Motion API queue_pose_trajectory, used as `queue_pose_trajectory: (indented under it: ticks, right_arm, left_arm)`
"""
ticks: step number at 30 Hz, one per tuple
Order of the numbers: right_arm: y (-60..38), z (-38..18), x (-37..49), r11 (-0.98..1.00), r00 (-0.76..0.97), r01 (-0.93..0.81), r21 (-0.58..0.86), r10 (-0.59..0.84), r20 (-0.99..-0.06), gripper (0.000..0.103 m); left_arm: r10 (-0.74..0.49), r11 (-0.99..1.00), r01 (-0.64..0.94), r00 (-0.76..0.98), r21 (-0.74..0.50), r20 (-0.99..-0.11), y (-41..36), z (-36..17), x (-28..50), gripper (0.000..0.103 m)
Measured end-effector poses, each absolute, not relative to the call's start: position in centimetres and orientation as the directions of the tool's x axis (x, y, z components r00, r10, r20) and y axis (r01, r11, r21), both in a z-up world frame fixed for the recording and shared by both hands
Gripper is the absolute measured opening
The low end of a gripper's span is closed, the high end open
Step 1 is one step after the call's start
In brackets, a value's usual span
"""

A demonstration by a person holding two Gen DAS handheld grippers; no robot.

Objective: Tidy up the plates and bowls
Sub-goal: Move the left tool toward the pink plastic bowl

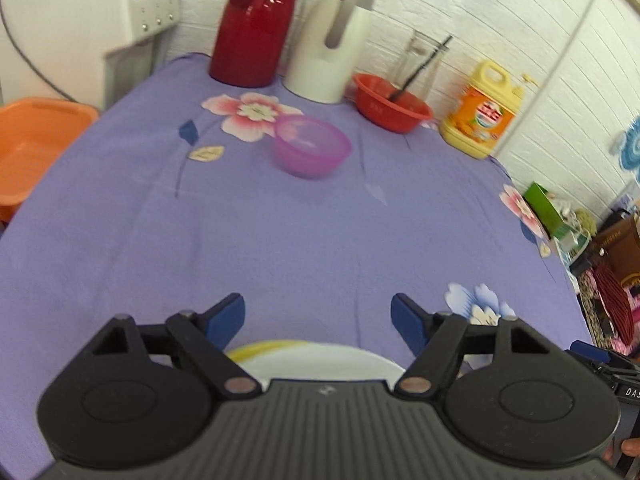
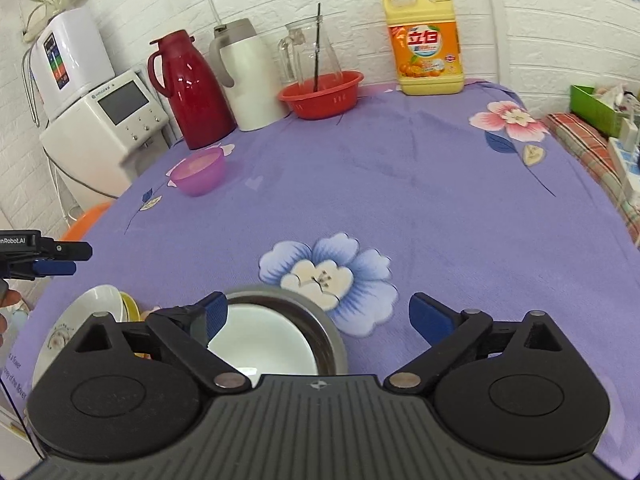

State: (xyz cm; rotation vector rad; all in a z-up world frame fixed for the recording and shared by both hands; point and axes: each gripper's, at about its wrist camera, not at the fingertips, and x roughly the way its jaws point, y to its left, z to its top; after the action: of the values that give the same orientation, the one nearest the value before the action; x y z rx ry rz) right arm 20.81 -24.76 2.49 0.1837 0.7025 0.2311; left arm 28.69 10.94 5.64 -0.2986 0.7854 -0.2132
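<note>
Hovering open and empty, the right claw (image 2: 316,316) straddles the white ceramic plate in a steel bowl (image 2: 326,332), near the blue flower print (image 2: 328,276); slippery, fragile: pinch its rim. Left claw (image 1: 318,318) gapes empty.

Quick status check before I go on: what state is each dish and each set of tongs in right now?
Left tongs: open, empty, above the white plate.
Right tongs: open, empty.
White bowl: nested in the steel bowl, empty.
White plate: stacked on a yellow dish.
Purple bowl: upright, alone.
Red basin: upright, holding a dark stick.
</note>
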Motion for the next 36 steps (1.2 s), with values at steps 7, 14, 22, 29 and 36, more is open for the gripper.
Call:
queue_pose_trajectory:
  ticks: [7,14,22,29,36]
  right_arm:
    - [-19.5,3.4,26.7,0.952,0.695,-0.250,0.180,0.305,-0.651,0.103]
    - [-14.6,2.9,31.7,0.919,0.626,-0.352,0.176,0.372,-0.686,0.103]
    - [-11.1,3.3,37.6,0.904,0.620,-0.402,0.147,0.386,-0.683,0.103]
    - [-8.9,4.1,43.9,0.911,0.668,-0.393,0.122,0.374,-0.643,0.103]
    - [-7.8,1.8,48.2,0.918,0.646,-0.383,0.098,0.342,-0.683,0.103]
  left_arm:
    - [-0.251,0.945,0.033,0.710,-0.324,-0.658,12.4,5.5,33.3,0.074]
    - [-0.257,0.942,0.025,0.695,-0.335,-0.671,13.2,4.1,37.9,0.074]
    - [-0.236,0.949,0.006,0.678,-0.315,-0.696,13.7,3.2,43.5,0.074]
    - [-0.227,0.946,-0.009,0.695,-0.324,-0.682,13.8,4.2,50.2,0.074]
    - [-0.213,0.960,0.005,0.666,-0.281,-0.715,12.4,2.2,53.5,0.074]
